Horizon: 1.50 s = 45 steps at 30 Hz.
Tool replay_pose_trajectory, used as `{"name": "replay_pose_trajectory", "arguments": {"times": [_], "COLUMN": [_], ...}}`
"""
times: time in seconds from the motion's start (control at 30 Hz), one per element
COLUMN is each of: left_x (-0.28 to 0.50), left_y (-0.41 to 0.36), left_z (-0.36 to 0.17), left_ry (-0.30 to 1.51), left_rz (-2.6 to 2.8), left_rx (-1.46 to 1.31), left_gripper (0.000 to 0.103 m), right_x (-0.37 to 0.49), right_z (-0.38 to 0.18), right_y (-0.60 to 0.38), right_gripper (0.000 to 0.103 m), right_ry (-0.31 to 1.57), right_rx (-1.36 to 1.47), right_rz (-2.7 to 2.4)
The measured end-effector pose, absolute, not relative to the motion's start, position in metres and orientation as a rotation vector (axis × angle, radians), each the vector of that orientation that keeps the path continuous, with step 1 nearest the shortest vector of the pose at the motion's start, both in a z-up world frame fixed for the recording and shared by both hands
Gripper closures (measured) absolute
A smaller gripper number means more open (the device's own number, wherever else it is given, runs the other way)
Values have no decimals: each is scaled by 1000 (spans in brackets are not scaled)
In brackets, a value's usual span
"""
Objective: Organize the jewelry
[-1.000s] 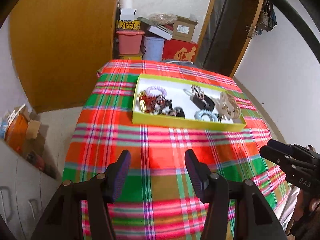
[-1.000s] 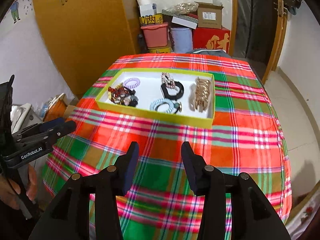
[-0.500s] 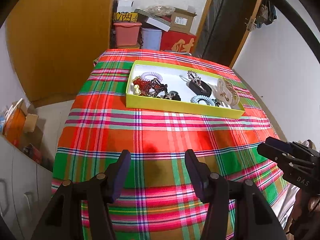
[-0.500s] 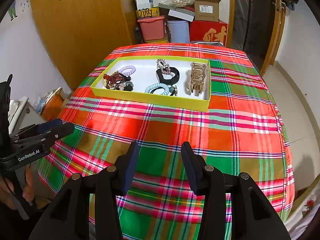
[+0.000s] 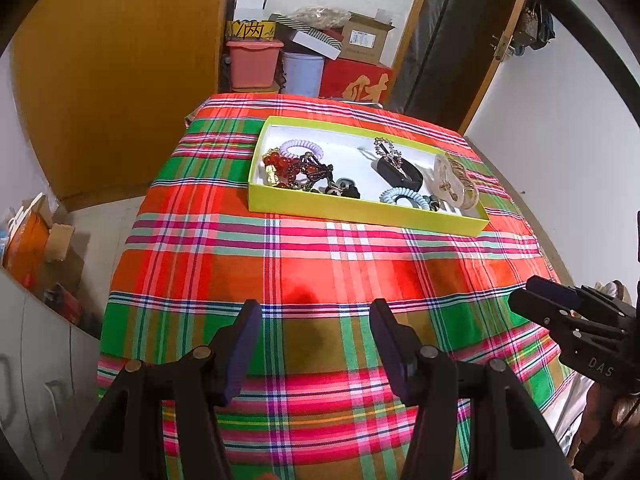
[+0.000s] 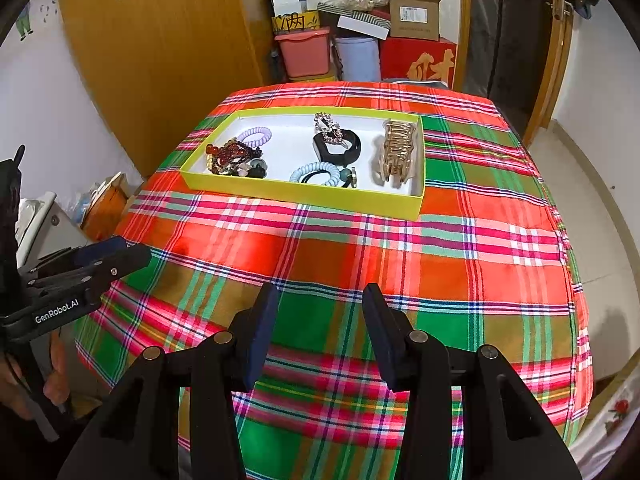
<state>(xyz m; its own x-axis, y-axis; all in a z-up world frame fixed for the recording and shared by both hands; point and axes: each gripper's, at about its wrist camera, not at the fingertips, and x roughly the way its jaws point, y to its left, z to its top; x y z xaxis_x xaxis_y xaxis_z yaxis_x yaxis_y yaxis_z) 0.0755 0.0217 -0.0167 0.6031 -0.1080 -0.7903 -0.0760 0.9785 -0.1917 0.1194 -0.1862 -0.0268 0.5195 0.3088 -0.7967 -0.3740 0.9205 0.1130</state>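
Note:
A yellow-green tray (image 5: 360, 211) (image 6: 304, 194) sits on the far half of the plaid table. It holds a red bead bracelet (image 5: 298, 168) (image 6: 228, 156), a lilac coil hair tie (image 5: 300, 147) (image 6: 256, 135), a black band with a rhinestone clip (image 5: 398, 168) (image 6: 336, 144), a light-blue coil tie (image 5: 404, 195) (image 6: 314, 172) and a gold claw clip (image 5: 456, 178) (image 6: 396, 146). My left gripper (image 5: 316, 320) is open and empty above the near table edge. My right gripper (image 6: 320, 308) is open and empty, also well short of the tray.
The plaid tablecloth (image 5: 320, 264) covers the table. Boxes and bins (image 6: 360, 40) are stacked behind it by a wooden wardrobe (image 6: 160, 52). Each gripper shows in the other's view: the right one (image 5: 576, 332) and the left one (image 6: 76, 276).
Both grippers have pulled back and risen, so the tray looks farther away and more tablecloth shows. Both stay open and empty.

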Motion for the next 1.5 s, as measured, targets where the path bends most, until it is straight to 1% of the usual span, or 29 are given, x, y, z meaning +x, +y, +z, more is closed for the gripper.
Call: {"name": "replay_pose_trajectory", "arguments": {"times": [1.5], "left_x": [79], "left_y": [13], "left_z": [-17], "left_ry": [940], "left_rz": [-32], "left_rx": [-177], "left_gripper": [47], "right_x": [120], "right_z": [-28], "right_y": [-185], "right_gripper": [58], "right_ry": [939], "right_rx": [-80], "right_rz": [410]}}
